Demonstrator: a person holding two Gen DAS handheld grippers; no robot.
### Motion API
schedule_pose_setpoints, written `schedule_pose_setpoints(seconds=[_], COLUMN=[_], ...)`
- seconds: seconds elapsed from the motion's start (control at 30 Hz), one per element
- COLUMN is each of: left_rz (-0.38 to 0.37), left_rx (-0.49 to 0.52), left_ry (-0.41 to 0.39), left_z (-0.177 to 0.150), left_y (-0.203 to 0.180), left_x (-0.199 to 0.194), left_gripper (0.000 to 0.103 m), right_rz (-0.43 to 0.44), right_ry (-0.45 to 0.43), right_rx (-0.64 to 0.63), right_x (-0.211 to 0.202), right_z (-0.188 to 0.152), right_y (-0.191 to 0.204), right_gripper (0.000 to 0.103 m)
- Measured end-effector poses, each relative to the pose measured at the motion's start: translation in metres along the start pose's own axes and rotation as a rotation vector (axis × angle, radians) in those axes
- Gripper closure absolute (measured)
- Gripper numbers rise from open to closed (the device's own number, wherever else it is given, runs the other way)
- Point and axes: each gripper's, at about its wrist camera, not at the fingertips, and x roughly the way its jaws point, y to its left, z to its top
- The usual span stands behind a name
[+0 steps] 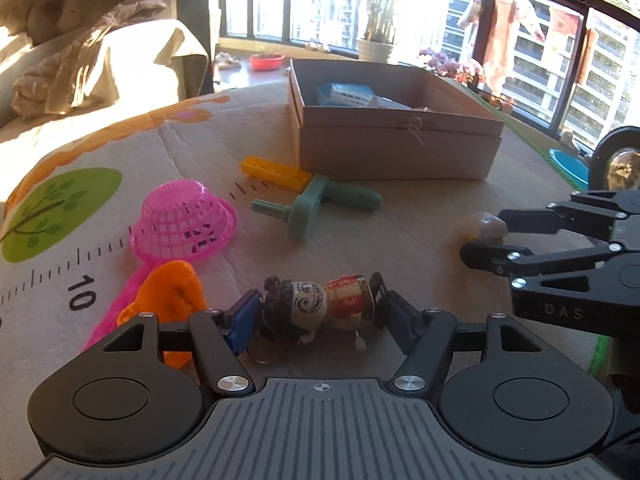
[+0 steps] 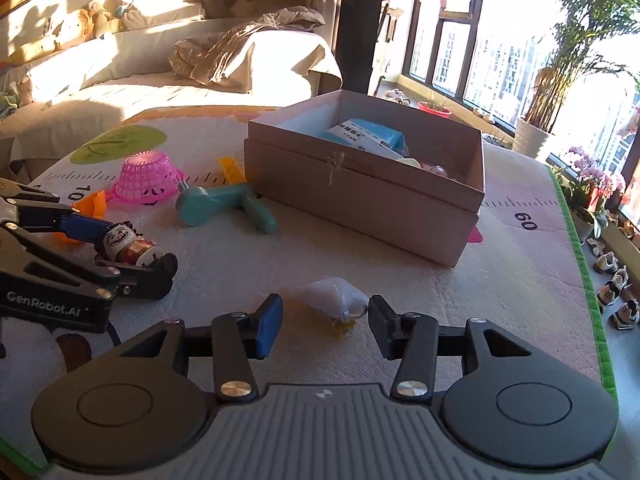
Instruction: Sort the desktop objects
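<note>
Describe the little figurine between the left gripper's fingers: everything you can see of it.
The figurine is a small doll with black bun hair, a painted cream face and a red-and-gold barrel body, glossy like plastic, with a small white knob sticking out below. It lies on its side on the mat, head towards the blue pad. The left gripper has closed on it end to end, beside the orange toy.

Sofa (image 2: pixel 132 80) w/ crumpled blanket (image 2: pixel 236 48) far left of grippers; big dark-framed windows (image 1: pixel 560 60) ahead-right, potted palm (image 2: pixel 560 92) at sill, strong low sun.
</note>
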Motion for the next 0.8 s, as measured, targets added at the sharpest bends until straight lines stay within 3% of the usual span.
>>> schedule_pose_setpoints(seconds=[0.07,0.13,0.33,0.6,0.67,0.8], left_rz=[-0.033,-0.042,0.026,0.023,0.024,0.021], left_rx=[0.013,0.028,0.064,0.036,0.039,0.04], left_ry=[0.0,-0.005,-0.029,-0.018,-0.019,-0.019], left_z=[-0.005,-0.01,-0.015,-0.022,-0.022,-0.023], left_y=[-0.001,-0.003,-0.009,-0.001,-0.001,-0.002], left_x=[-0.007,-0.011,-0.012,-0.009,-0.009,-0.009], left_gripper=[0.031,0.02,0.007,0.003,0.002,0.0], right_rz=[-0.003,0.006,0.077,0.288,0.279,0.157], right_ry=[0.003,0.011,0.029,0.149,0.147,0.113], right_rx=[-0.012,-0.014,0.034,0.331,0.376,0.325], right_x=[0.001,0.001,-0.002,0.006,0.006,0.003], right_z=[0.002,0.004,0.005,0.009,0.008,0.007], right_y=[0.002,0.004,0.002,-0.035,-0.044,-0.044], right_gripper=[0.06,0.067,0.067,0.067,0.066,0.062])
